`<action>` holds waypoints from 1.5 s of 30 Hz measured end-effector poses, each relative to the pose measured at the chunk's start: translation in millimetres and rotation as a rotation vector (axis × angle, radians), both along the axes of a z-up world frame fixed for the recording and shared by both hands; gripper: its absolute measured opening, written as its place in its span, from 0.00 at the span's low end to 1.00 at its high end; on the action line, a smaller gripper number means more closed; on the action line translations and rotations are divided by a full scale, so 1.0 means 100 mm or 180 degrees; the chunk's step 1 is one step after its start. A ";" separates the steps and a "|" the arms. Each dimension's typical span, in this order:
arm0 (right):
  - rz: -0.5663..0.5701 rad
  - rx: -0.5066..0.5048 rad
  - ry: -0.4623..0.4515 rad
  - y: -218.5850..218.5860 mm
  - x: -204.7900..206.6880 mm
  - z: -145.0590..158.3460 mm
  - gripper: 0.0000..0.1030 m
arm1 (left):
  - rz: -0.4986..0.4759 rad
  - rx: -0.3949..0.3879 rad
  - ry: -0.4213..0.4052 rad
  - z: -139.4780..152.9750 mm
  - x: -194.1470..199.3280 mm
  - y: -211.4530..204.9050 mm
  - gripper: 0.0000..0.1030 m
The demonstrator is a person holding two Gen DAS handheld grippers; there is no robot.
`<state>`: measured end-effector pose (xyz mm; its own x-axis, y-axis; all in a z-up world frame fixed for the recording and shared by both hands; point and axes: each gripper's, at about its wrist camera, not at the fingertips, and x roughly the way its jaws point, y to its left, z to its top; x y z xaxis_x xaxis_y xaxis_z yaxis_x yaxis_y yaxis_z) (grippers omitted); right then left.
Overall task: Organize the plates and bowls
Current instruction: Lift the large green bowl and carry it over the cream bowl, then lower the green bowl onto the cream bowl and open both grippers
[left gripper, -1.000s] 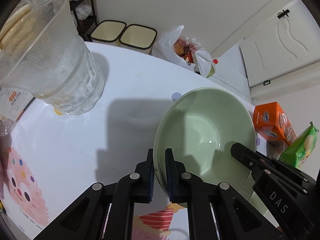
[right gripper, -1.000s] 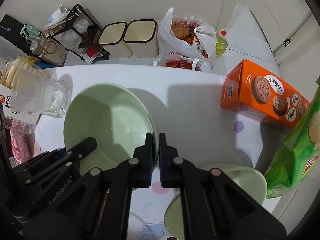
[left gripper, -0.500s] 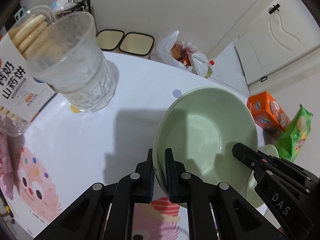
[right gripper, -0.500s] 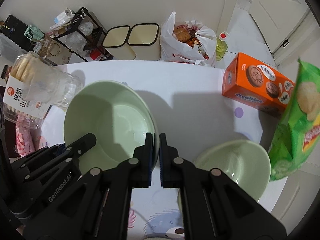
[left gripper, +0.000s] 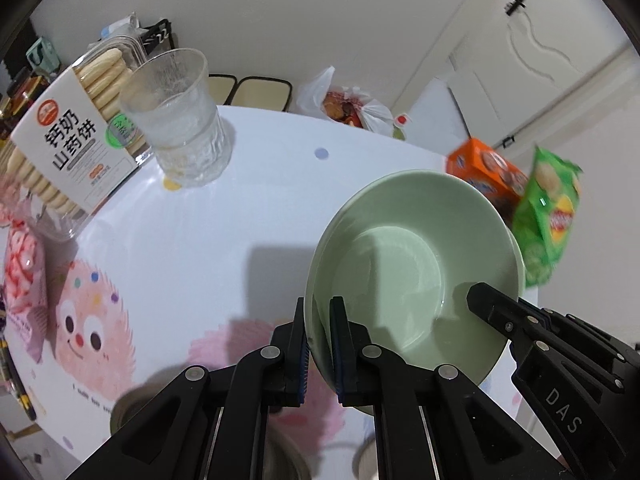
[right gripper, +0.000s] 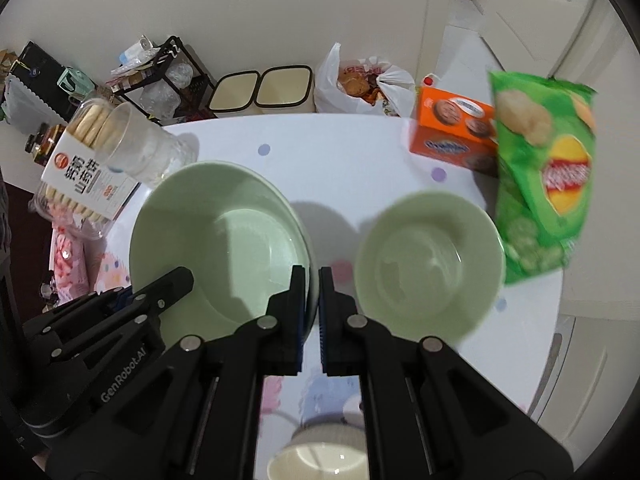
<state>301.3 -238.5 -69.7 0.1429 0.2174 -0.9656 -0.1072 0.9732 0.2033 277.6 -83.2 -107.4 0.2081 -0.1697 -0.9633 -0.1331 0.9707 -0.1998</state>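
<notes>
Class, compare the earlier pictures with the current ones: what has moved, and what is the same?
The large pale green bowl, gripped at opposite rims by the left gripper and right gripper, has been lifted off the white table; more of the table and a smaller green bowl on it now show. Both grips stayed shut on the rim; the clear glass and snacks kept their places.

white table (right gripper: 360, 160) bearing glass (left gripper: 180, 128), snacks, second bowl (right gripper: 428, 264).

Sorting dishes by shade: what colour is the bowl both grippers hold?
Pale green bowl, clearest in the right wrist view.
</notes>
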 end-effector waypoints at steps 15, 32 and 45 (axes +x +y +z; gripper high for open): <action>-0.0218 -0.0044 0.0025 -0.32 -1.11 0.24 0.07 | -0.0321 -0.0006 0.0040 0.18 -1.09 -0.42 0.09; -0.0257 -0.0162 0.0180 -0.59 -1.80 0.10 0.08 | -0.0595 0.0067 0.0238 -0.05 -1.66 -0.74 0.09; -0.0253 -0.0253 0.0336 -0.58 -1.88 -0.11 0.08 | -0.0578 0.0071 0.0407 -0.22 -1.64 -0.77 0.09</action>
